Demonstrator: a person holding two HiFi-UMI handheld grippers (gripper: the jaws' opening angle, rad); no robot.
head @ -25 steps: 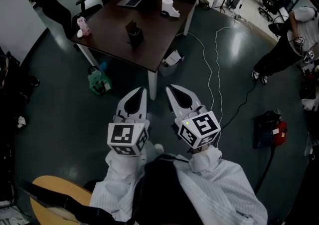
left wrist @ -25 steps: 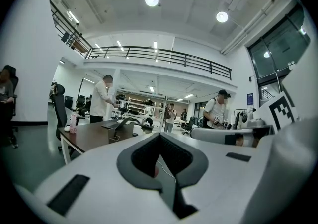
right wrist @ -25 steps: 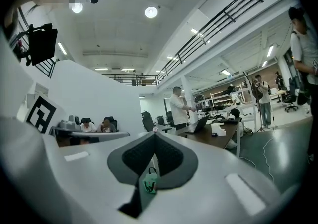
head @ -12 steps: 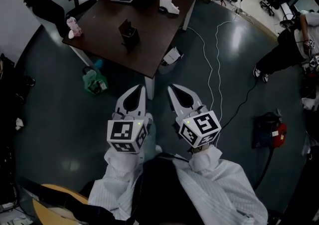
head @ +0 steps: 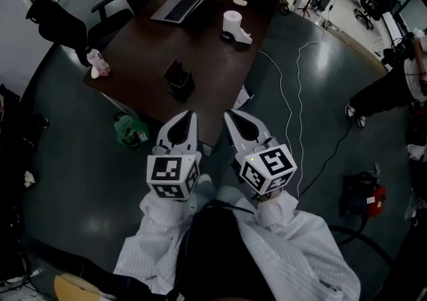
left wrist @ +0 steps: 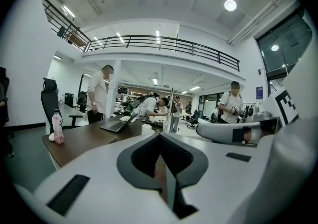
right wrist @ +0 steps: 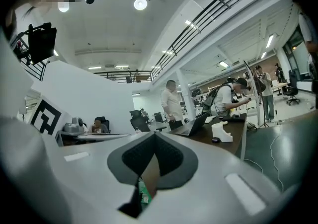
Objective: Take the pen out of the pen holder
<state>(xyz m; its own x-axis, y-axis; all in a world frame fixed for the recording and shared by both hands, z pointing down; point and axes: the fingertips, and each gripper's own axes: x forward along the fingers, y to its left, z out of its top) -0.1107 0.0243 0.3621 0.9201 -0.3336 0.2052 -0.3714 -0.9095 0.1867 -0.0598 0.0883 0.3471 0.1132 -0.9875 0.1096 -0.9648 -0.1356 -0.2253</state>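
An open-plan office with a dark, glossy floor, seen from above my own head. A long dark brown table (head: 200,66) runs away from me. On it are an open laptop (head: 175,7), a white dispenser-like object (head: 235,26) and a pink bottle (head: 98,63) at the left corner. A green bag (head: 130,129) lies on the floor by the table leg. People stand and sit at the far end of the table.

The black pen holder (head: 179,79) stands upright on the table, toward the near end and apart from everything else. The pen should be inside it, but it is too small for me to make out.

My left tongs (head: 188,118) and right tongs (head: 232,118) are held side by side, pointing toward the table. Both are clenched on nothing, their jaws pressed together. The holder is well ahead of them and neither touches it.

I expect the pen to be light, stiff, slim and smooth, so it could slip or swivel in the pads. I would pinch it by whatever part stands above the rim and lift straight up. The holder looks light enough to tip or come along, so my other tongs may have to steady it.
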